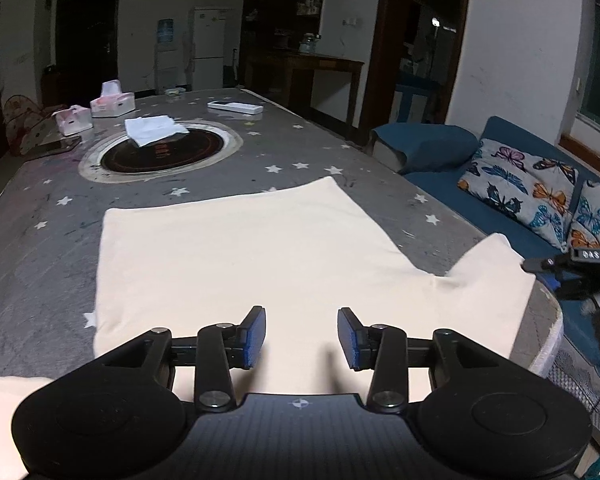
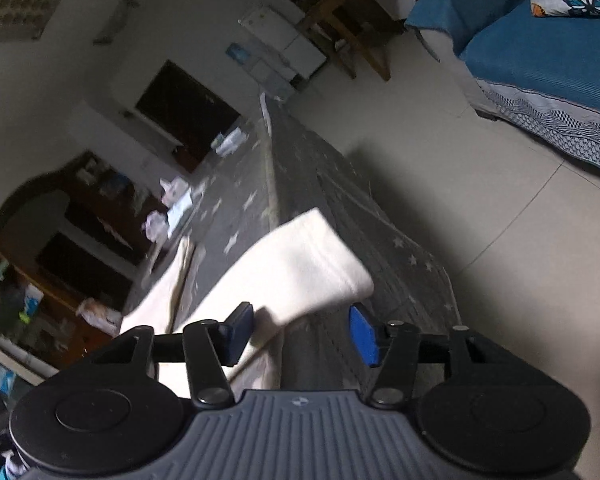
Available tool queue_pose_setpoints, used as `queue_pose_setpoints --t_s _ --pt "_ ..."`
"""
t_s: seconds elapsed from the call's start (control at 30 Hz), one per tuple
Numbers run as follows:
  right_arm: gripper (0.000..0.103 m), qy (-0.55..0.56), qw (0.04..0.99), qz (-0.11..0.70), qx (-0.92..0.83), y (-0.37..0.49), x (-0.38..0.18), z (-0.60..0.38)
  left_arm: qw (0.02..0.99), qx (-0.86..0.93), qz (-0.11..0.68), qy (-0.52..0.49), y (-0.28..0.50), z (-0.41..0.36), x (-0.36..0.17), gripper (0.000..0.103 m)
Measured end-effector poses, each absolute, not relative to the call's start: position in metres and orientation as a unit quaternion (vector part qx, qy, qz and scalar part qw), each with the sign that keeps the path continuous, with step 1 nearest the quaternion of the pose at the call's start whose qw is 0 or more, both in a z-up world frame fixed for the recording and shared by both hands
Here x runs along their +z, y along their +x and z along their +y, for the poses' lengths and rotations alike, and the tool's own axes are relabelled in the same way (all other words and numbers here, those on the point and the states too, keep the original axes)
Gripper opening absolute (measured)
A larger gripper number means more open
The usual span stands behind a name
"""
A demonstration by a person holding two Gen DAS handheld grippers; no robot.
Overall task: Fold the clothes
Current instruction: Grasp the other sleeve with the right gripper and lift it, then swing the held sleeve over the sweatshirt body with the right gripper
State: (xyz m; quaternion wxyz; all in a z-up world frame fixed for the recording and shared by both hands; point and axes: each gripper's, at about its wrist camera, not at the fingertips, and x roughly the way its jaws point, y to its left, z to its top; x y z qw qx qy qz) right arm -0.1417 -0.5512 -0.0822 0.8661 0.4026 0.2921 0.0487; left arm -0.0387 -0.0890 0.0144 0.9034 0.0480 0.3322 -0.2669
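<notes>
Grey star-print table [image 1: 228,156] fills the left wrist view; the cream garment [image 1: 236,248] lies flat near, its near edge hidden by the left gripper [image 1: 302,338], jaws apart, empty. Right wrist view is tilted and blurred: the sleeve [image 2: 300,268] overhangs the table's right edge beyond the open, empty right gripper [image 2: 302,332].

The garment [image 1: 236,256] lies on the near end of the table [image 1: 340,148] — tissue boxes [image 1: 112,103] far left, sofa [image 1: 500,208] to the right.
</notes>
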Motion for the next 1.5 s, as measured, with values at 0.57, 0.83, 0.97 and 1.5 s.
queue_pose_setpoints --t_s 0.57,0.83,0.97,1.5 --pt "0.003 0.274 0.934 0.202 0.105 -0.147 0.022 -0.498 0.869 -0.357 0.331 0.088 -0.069 -0.127 0.000 0.045" --pt "0.003 0.205 0.942 0.191 0.183 -0.123 0.084 -0.438 0.843 -0.425 0.311 0.112 -0.090 -0.147 -0.008 0.045" --pt "0.003 0.174 0.939 0.197 0.221 -0.105 0.101 -0.403 0.831 -0.449 0.308 0.113 -0.099 -0.151 -0.012 0.045" --pt "0.011 0.067 0.851 0.340 0.394 -0.059 0.049 -0.231 0.913 -0.280 0.298 0.006 -0.098 -0.009 0.006 0.049"
